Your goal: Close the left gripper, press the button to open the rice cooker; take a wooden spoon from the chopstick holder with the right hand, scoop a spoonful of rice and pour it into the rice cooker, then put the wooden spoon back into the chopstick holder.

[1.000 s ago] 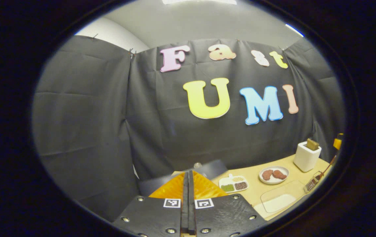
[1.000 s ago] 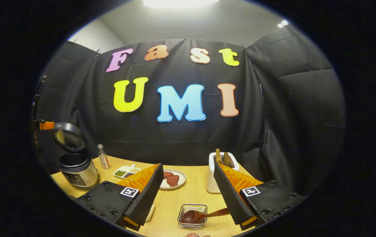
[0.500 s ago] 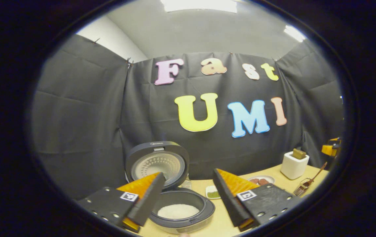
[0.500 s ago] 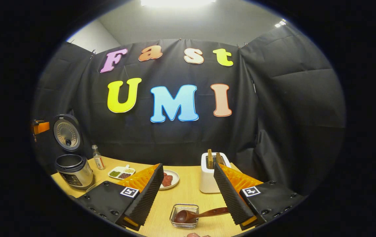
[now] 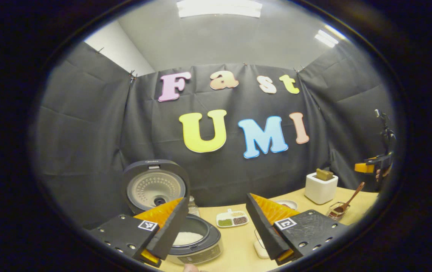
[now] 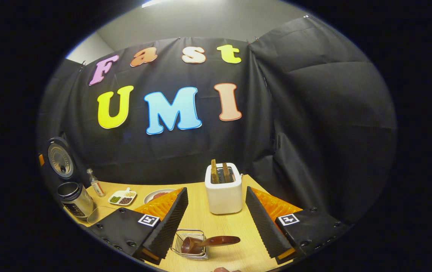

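Toaster [image 6: 223, 190] just behind wooden spoon [image 6: 210, 241]

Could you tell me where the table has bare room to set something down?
Bare wood lies right of the toaster and in front of it. It is crowded from the rice cooker past the bottle to the sectioned dish.

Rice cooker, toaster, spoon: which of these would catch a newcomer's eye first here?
The rice cooker, at the table's left end, lid flipped up and white rice showing inside. Next, the white toaster at the back holding two slices, and the wooden spoon lying in a wire holder before the right gripper's open jaws.
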`<state>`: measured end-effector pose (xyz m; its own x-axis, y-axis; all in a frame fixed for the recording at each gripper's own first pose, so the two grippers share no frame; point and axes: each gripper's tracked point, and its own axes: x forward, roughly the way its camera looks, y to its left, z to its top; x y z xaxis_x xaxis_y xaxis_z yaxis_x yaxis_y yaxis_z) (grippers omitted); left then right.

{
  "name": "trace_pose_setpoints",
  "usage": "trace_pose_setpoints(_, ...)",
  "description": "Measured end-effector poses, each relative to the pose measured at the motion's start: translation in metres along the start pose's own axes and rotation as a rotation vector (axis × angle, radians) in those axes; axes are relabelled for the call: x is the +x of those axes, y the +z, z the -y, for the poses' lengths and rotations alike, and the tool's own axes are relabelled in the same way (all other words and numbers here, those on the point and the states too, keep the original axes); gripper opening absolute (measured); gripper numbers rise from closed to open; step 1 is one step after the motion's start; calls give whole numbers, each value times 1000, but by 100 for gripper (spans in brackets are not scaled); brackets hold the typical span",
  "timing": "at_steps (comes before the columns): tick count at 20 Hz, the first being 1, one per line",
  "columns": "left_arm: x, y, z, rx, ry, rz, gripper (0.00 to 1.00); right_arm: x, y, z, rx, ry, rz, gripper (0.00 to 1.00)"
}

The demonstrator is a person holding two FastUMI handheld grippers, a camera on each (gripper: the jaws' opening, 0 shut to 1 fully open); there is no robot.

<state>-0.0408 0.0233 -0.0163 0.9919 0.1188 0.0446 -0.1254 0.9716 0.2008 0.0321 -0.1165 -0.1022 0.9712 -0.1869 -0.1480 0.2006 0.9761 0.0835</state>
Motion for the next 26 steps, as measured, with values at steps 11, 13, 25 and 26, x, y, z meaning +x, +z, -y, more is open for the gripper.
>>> trace_pose_setpoints(11, 10, -58, 2, -84, -9, -106, 97, 5, -59, 32, 119, -2, -66, 98)
trace_pose_setpoints(13, 12, -68, 0, -78, -6, -122, 96, 8, -72, 26, 114, 14, -83, 98)
trace_pose_setpoints(25, 14, -85, 9, -96, -13, -148, 97, 30, -101, -1, 242, 75, -88, 98)
trace_pose_setpoints(26, 15, -87, 9, -92, -14, -152, 96, 31, -105, -3, 239, 74, -92, 98)
